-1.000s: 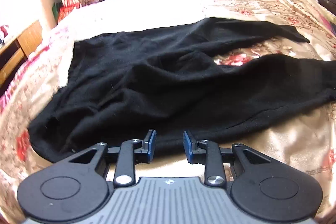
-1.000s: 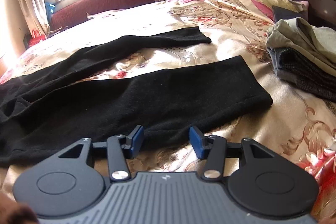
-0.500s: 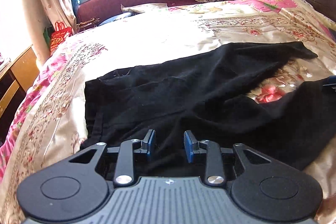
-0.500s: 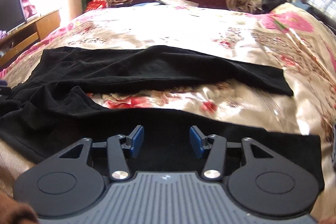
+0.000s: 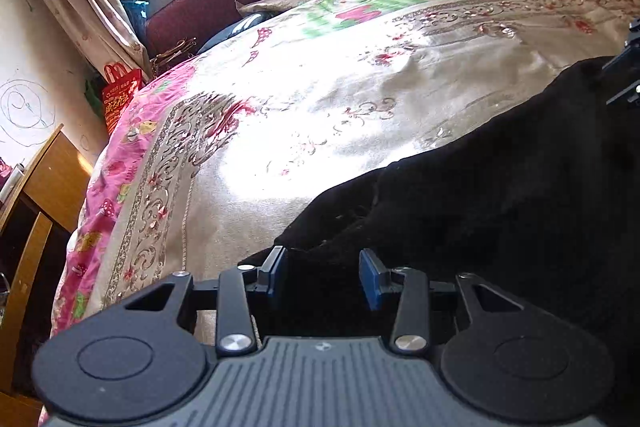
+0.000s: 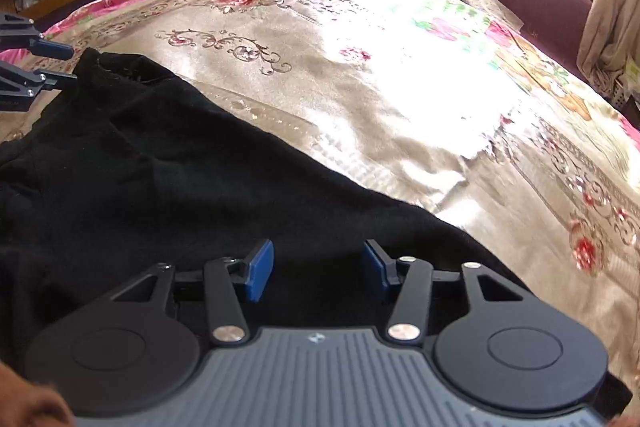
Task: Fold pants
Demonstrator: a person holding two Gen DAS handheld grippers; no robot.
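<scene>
Both grippers moved closer over black pants [image 5: 500,195], left [image 5: 322,273] and right [image 6: 318,269] fingers spread, empty

no legible text anywhere

Matt black cloth pants [image 5: 520,195], glossy satin bedspread [image 5: 320,99]

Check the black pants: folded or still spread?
Cannot tell: the pants lie as one dark mass on the bedspread; no leg or fold line shows.
</scene>
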